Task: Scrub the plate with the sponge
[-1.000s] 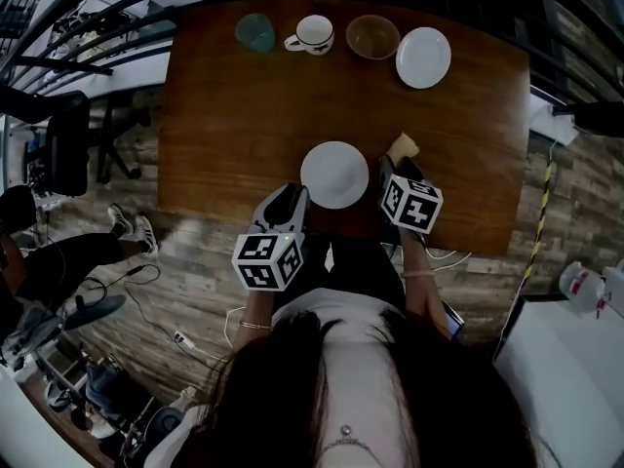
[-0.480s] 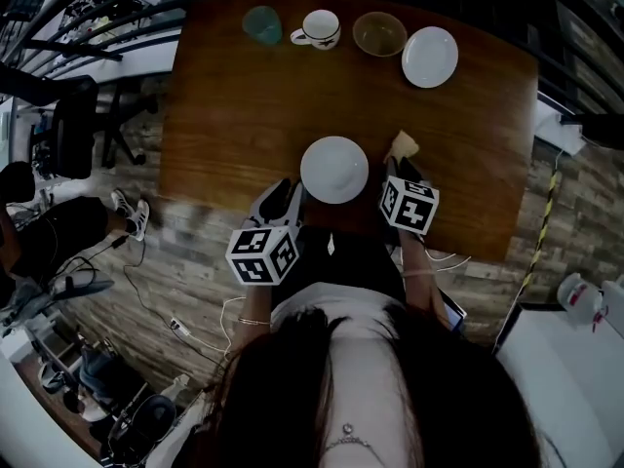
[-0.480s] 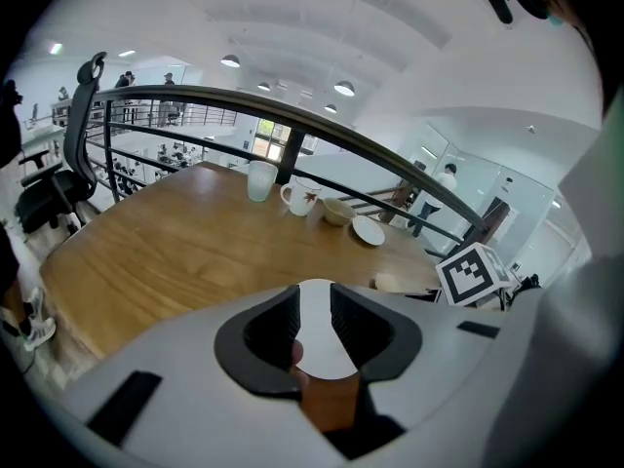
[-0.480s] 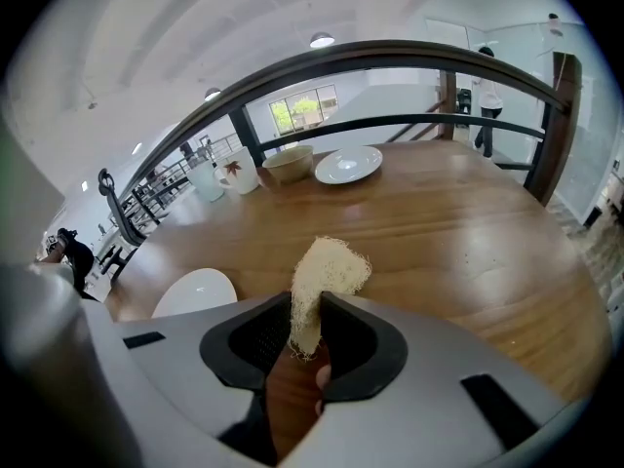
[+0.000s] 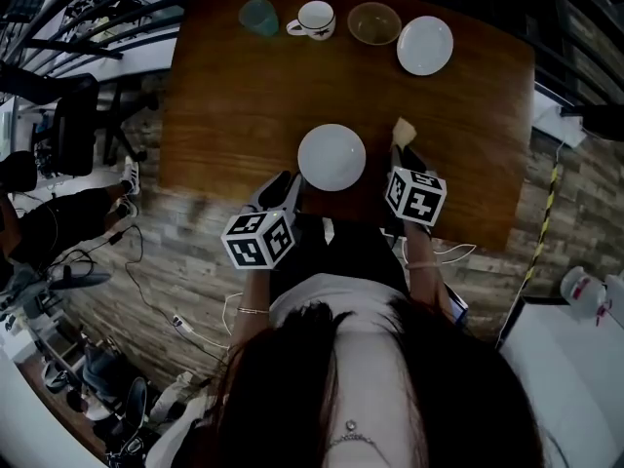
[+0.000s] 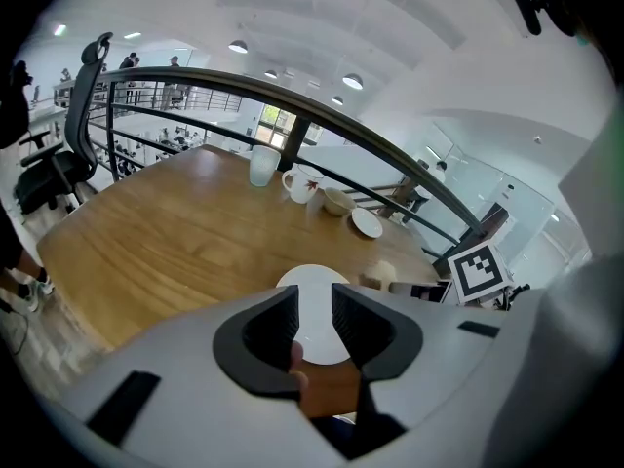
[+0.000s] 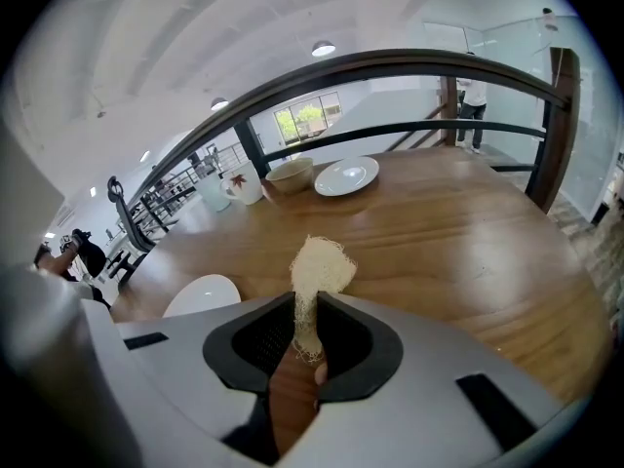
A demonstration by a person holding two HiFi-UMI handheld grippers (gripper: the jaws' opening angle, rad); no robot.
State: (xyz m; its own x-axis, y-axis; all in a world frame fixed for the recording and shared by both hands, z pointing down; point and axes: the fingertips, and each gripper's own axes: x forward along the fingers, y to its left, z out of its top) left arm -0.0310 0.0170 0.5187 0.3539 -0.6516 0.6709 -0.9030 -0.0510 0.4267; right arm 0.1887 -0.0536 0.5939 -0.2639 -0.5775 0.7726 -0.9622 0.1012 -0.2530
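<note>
So the right gripper [image 7: 310,305] had just been closing its jaws and was clamped on the pale loofah sponge [image 7: 320,261], which stuck up out of them in the lower middle of that gripper's view. In the head view the loofah sponge [image 5: 404,130] sat just right of the white plate [image 5: 331,157] at the centre of the desk [image 5: 224,115], with bare wood between them. The left gripper [image 6: 314,305] had its jaws apart. They'd just been opening with nothing pinched, and the plate's near edge showed through the gap. Along the desk's top edge were a teal cup [image 5: 257,15], a mug [image 5: 314,19], a bowl [image 5: 374,23] and a second plate [image 5: 425,45], all well apart from the grippers. An office chair [image 5: 68,130] stood at the left of the frame.
</note>
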